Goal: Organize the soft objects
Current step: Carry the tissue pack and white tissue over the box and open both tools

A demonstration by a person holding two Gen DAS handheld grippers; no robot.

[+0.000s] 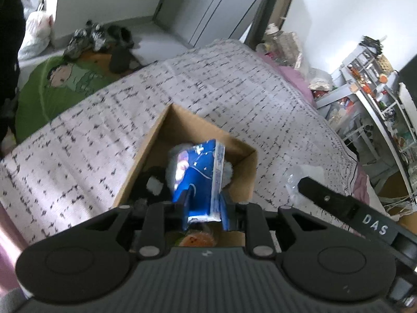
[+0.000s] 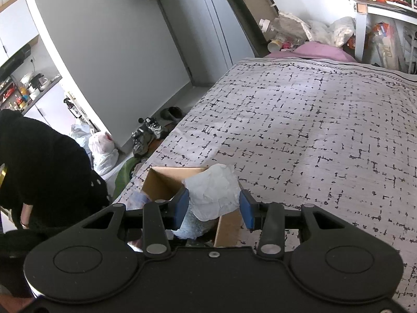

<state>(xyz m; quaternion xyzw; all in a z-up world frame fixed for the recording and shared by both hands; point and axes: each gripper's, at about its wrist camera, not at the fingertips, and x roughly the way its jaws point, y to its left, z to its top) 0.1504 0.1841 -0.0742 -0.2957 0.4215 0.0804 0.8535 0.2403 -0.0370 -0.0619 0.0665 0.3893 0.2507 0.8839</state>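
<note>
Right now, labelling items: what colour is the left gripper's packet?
Blue packet, white edge; left wrist view.

A lived-in bedroom: patterned bedspread fills the frame, grey wardrobe at twelve o'clock, cluttered shelves at three.

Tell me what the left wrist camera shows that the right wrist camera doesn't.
Only the left wrist view shows the left gripper clamped on a blue tissue pack, a green cartoon-print cushion beside the bed, and the other gripper's black finger.

Only the right wrist view shows the right gripper with a crumpled white tissue between its blue pads, a person's black sleeve, and a kitchen counter.

Both show the open cardboard box on the patterned bedspread, with shoes on the floor.
</note>
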